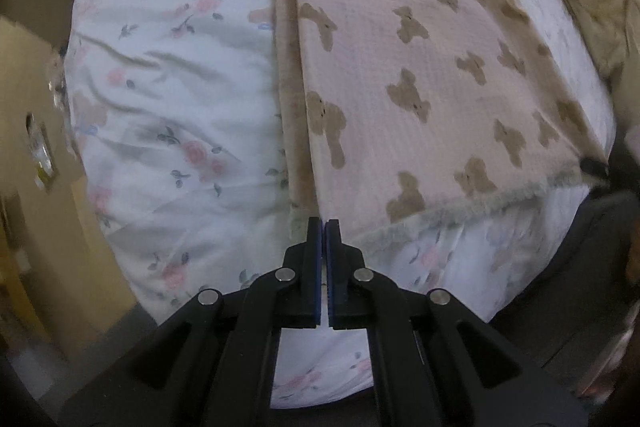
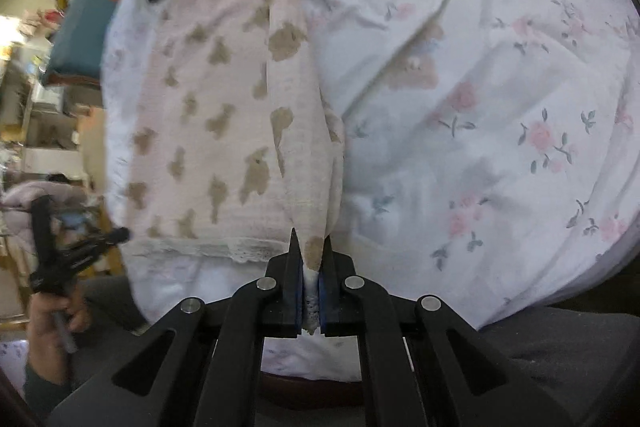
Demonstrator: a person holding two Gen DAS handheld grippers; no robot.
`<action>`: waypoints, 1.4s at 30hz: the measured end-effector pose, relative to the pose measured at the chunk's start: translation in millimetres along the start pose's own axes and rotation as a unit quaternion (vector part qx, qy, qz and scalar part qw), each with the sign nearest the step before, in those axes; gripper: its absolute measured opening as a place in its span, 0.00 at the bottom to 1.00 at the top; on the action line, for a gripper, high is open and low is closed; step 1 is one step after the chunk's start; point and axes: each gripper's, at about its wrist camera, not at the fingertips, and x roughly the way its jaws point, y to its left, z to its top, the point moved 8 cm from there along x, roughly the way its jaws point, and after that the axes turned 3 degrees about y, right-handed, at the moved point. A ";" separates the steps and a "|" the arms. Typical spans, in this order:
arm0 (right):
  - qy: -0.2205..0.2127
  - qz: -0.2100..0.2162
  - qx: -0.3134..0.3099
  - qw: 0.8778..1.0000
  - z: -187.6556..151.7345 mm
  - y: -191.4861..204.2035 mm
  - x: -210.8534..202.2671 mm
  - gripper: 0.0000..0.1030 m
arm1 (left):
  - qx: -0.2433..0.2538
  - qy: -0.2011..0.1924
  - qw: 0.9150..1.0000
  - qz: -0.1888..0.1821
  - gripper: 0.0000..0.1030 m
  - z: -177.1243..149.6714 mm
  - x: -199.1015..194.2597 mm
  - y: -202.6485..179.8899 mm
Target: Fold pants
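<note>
One pair of pants (image 2: 208,131); right gripper (image 2: 311,251) jaws pinching it, left gripper (image 1: 323,227) jaws pressed together.

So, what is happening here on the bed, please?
A person is folding pink bear-print pants on a floral bedsheet. The right tool is shut on the pants, lifting a fold of the fabric near the lace hem. The left tool is shut and holds nothing, just at the pants' edge.

The left black two-finger tool (image 1: 324,227) has its jaws pressed together on the cloth's edge. The right black tool (image 2: 311,247) pinches a raised fold between its blue pads (image 2: 297,291).
</note>
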 end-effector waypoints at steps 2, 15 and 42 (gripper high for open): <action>0.013 -0.015 -0.020 1.000 -6.5 0.6 1.5 0.04 | 0.009 0.003 1.000 -0.001 0.00 -6.8 -2.6 -0.6; 0.073 -0.095 0.026 0.992 -14.7 -40.6 44.2 0.20 | -0.016 0.015 0.996 0.084 0.02 5.6 9.9 38.6; -0.088 -0.095 0.048 0.990 201.4 -24.2 47.6 0.29 | -0.034 -0.088 0.994 0.060 0.31 138.7 20.5 9.6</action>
